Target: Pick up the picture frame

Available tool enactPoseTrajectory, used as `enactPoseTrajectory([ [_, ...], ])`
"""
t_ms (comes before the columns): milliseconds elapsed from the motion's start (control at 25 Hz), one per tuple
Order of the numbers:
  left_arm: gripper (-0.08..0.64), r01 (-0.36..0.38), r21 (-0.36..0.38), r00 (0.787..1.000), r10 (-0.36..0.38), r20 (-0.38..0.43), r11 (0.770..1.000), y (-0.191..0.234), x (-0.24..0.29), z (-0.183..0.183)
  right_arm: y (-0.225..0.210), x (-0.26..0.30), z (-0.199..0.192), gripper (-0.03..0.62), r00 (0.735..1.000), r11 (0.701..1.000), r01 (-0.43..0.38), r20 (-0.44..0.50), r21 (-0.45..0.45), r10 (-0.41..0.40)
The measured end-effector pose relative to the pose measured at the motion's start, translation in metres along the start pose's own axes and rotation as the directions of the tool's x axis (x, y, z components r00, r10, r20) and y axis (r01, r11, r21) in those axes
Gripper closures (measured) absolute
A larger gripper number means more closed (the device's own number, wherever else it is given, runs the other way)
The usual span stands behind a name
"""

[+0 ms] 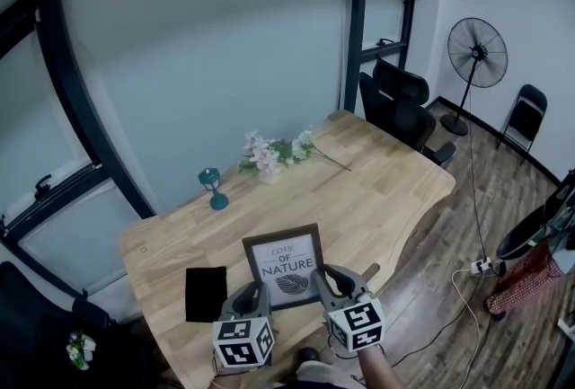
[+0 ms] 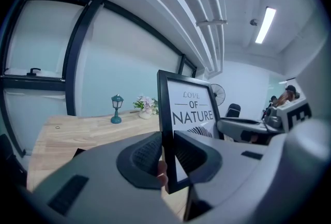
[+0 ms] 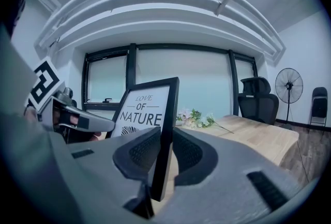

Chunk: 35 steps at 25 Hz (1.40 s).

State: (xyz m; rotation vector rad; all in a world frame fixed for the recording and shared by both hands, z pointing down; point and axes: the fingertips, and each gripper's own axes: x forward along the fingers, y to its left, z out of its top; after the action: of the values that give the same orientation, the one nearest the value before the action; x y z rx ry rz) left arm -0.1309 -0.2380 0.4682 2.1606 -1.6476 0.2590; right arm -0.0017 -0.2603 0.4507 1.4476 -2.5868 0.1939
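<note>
The picture frame [image 1: 285, 267] is right between the two grippers. The left hand-held gripper [image 1: 252, 296] is shut tight on the low part of the frame's left side. The right hand-held gripper [image 1: 329, 281] is shut tight on the low part of its right side. In each gripper view the thin black edge of the frame stands between the two dark pads, and the pads press on it from both sides.

The frame stands up tall. Its long side goes up and down, and its top leans a little away from the person. The words on it face the person. Most of the frame sticks up above the jaws.

Both grippers are just as near, because both hold it. So the big thing for the next move is that they go the same way together. If one goes up faster, the frame will tip to one side. If they pull apart, it could slip out.

The frame is over the near edge of the wooden surface [image 1: 377, 190]. Its bottom looks clear of the wood, but I cannot tell for sure. A flat black thing [image 1: 206, 293] lies just left of the left hand-held gripper. A small green lamp [image 1: 212, 188] and some flowers [image 1: 274, 154] sit well beyond the grippers, out of the way.
</note>
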Motion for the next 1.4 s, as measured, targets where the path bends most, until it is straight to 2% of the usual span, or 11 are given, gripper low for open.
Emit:
enactPoseTrajectory([
  [640,0.494,0.048,0.039,0.997,-0.051,0.064,0.998,-0.024,-0.055,0.006,0.021,-0.053,0.017,0.520,0.997,1.000,0.023,0.075,-0.009,-0.022],
  [1400,0.494,0.073,0.053,0.992,-0.079,0.101,0.996,-0.038,-0.121,-0.010,0.062,-0.112,0.020,0.522,0.992,0.998,0.038,0.119,-0.042,-0.033],
])
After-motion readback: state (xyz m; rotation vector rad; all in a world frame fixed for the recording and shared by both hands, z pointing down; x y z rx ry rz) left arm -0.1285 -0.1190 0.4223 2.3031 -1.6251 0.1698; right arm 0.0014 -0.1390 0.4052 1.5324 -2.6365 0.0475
